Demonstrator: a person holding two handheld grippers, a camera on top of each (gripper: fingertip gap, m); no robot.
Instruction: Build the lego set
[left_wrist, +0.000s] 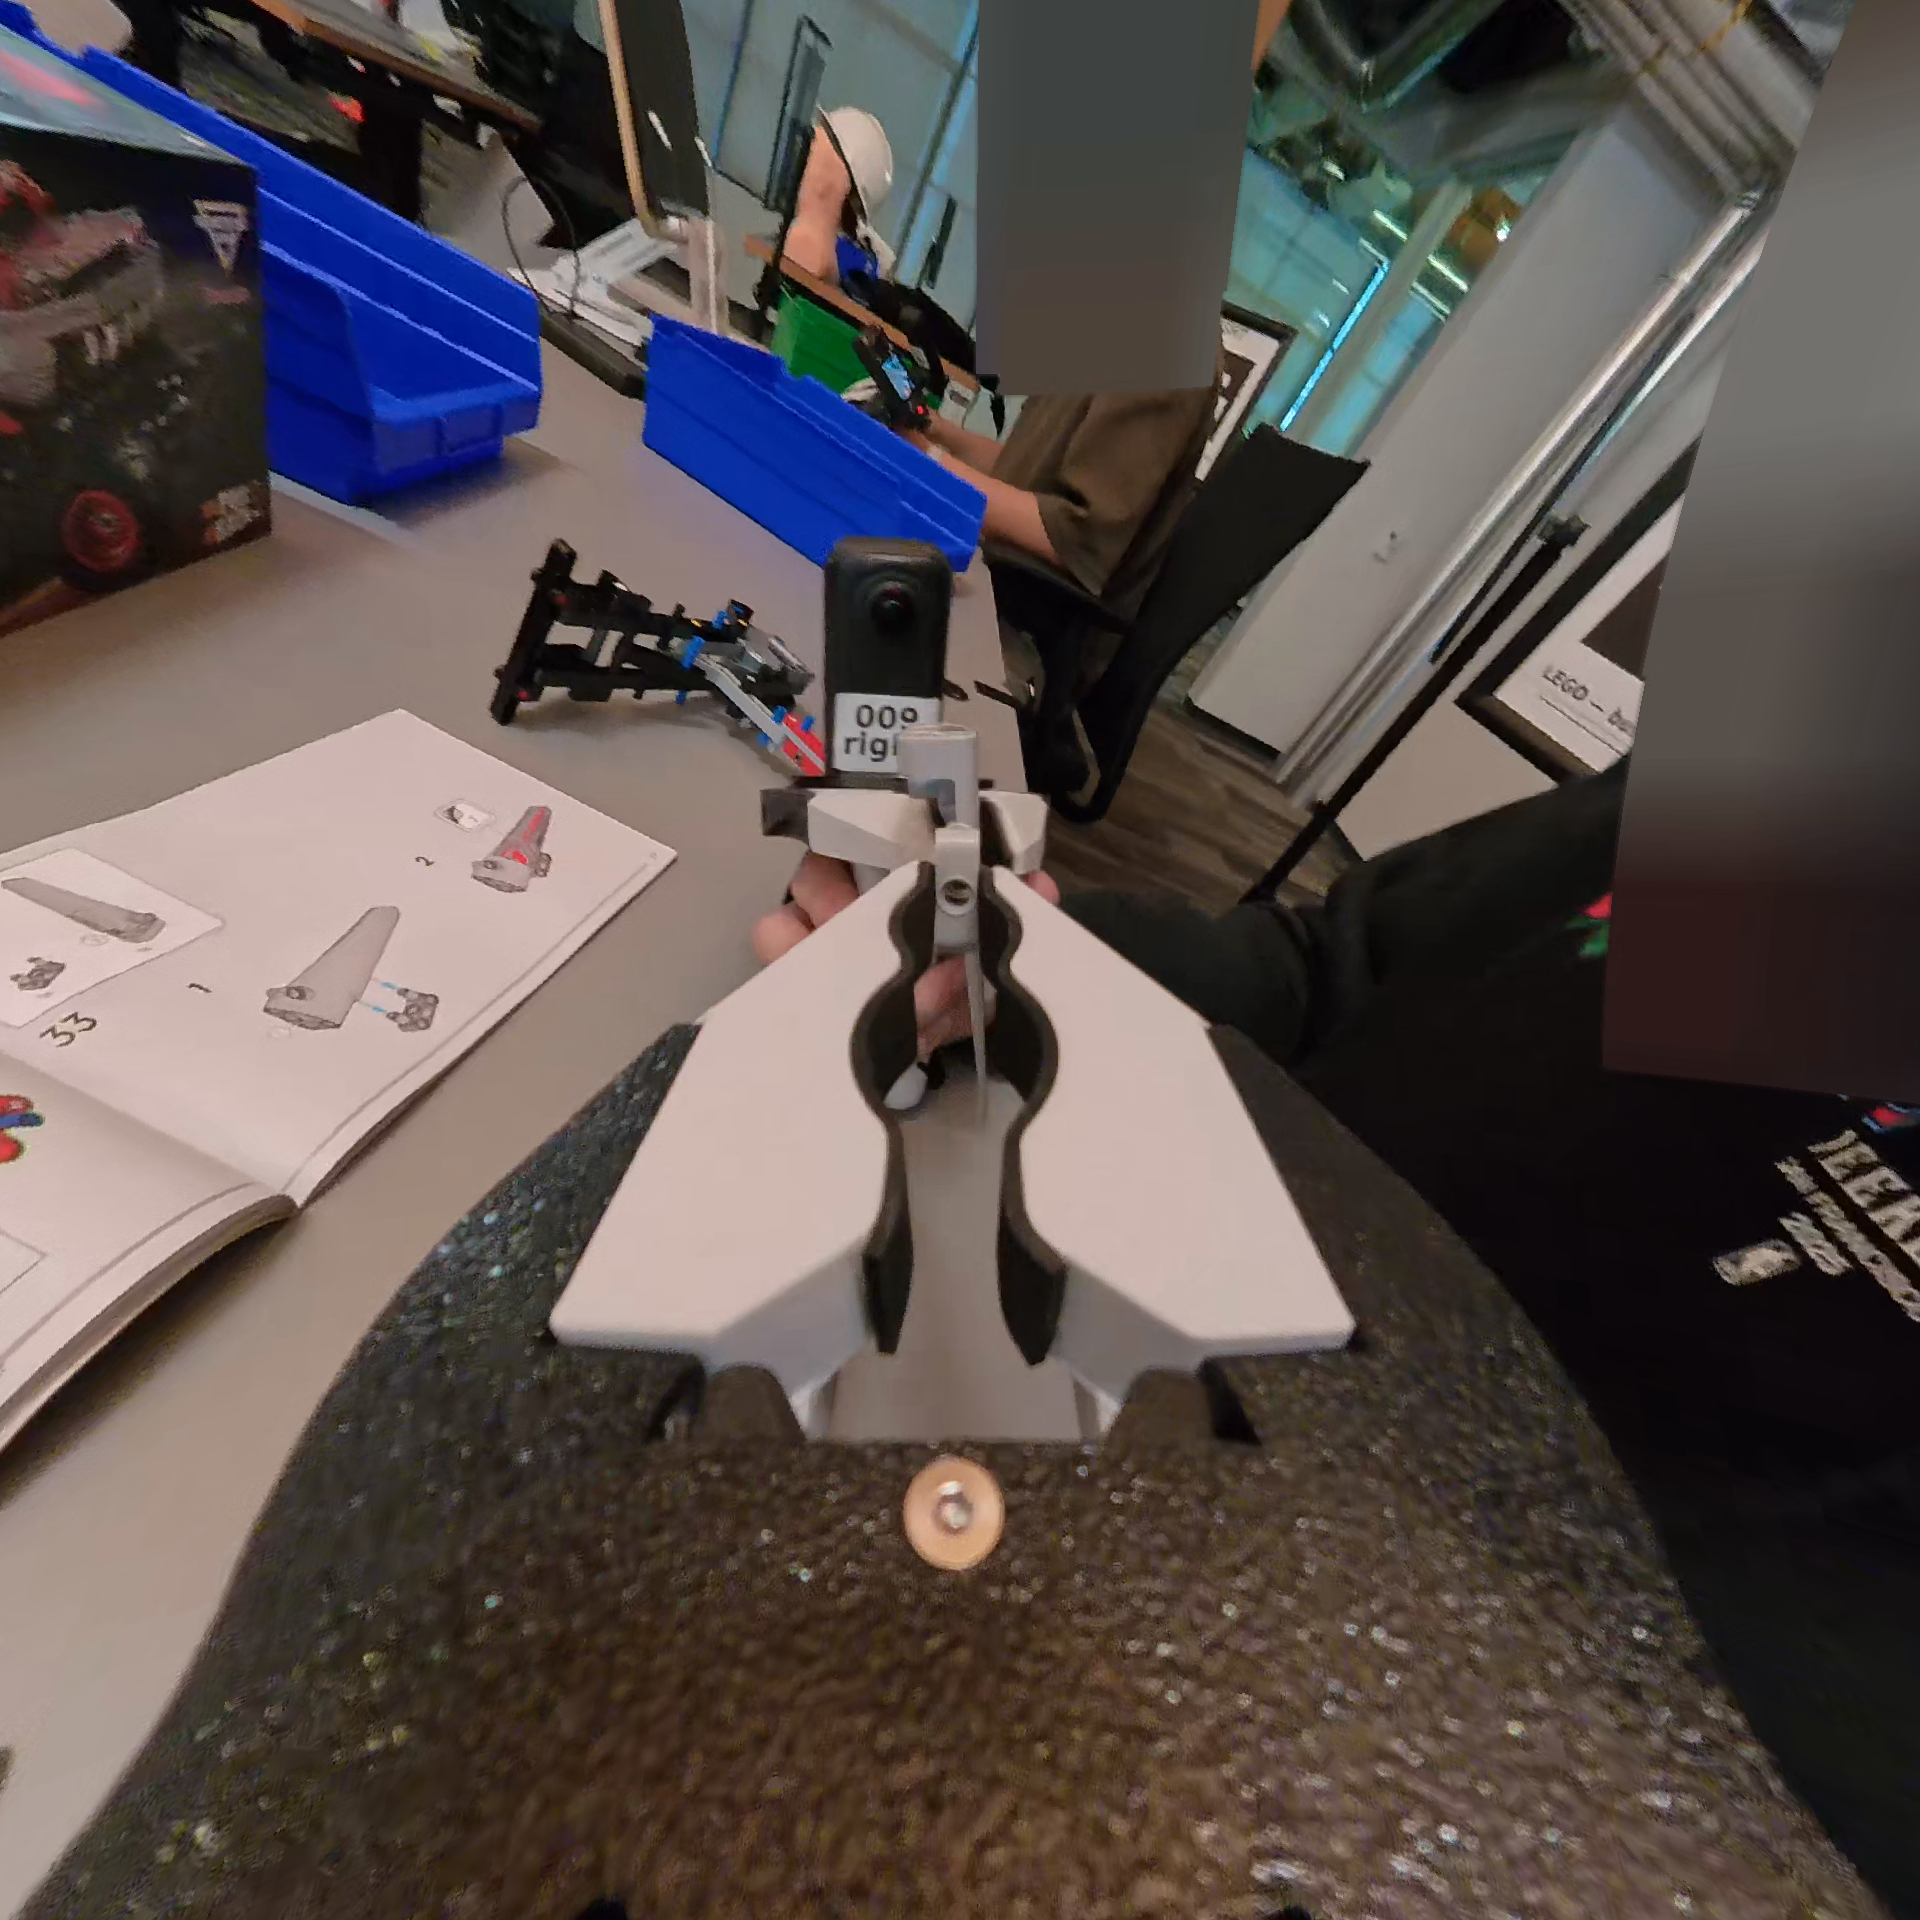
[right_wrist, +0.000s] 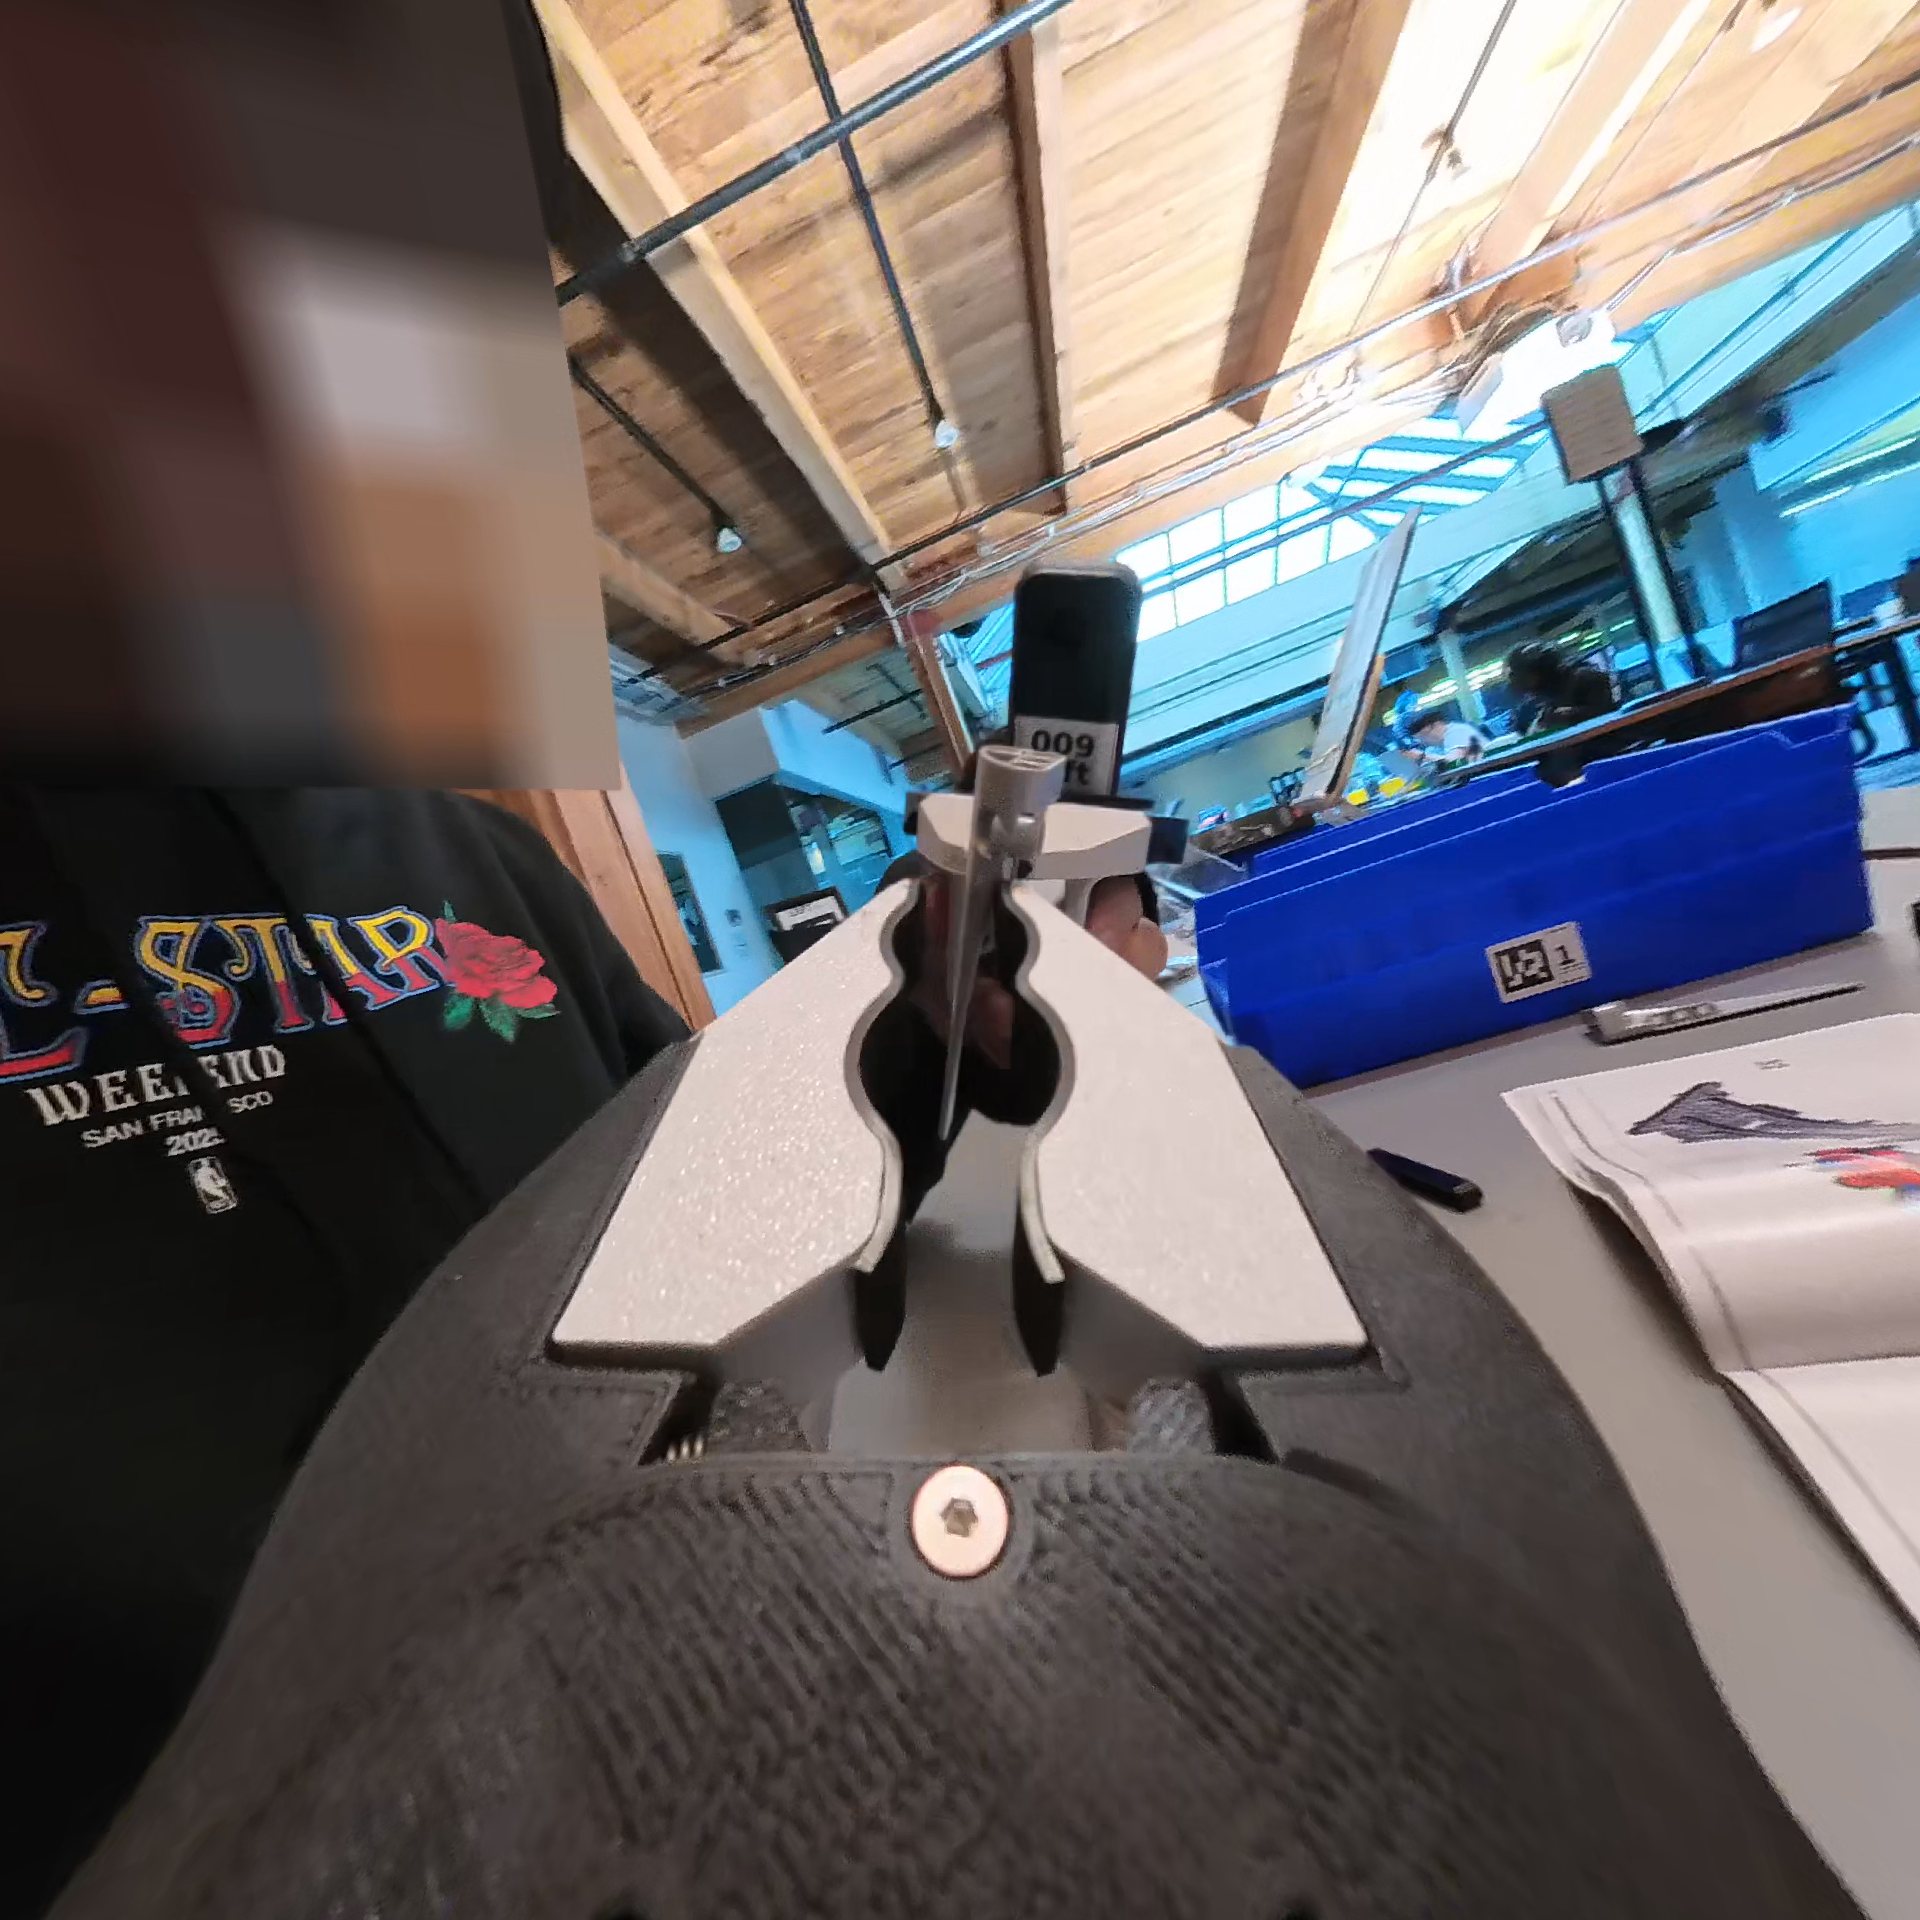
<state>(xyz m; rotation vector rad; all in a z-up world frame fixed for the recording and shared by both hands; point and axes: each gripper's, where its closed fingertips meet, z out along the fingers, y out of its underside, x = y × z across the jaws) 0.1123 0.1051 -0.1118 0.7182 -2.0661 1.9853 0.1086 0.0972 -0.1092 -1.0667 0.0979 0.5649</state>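
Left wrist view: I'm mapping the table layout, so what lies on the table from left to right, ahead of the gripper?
Lego box → open instruction booklet → blue bin → black Lego assembly → second blue bin.

The instruction booklet (left_wrist: 281, 977) lies open on the table (left_wrist: 582, 582), left of the left gripper (left_wrist: 954, 914). Behind the booklet lies the partly built model (left_wrist: 644, 655); behind that, two bins (left_wrist: 384, 343) – the set box (left_wrist: 114, 384) stands left of them. The right gripper (left_wrist: 914, 821) faces the left one, tip to tip.
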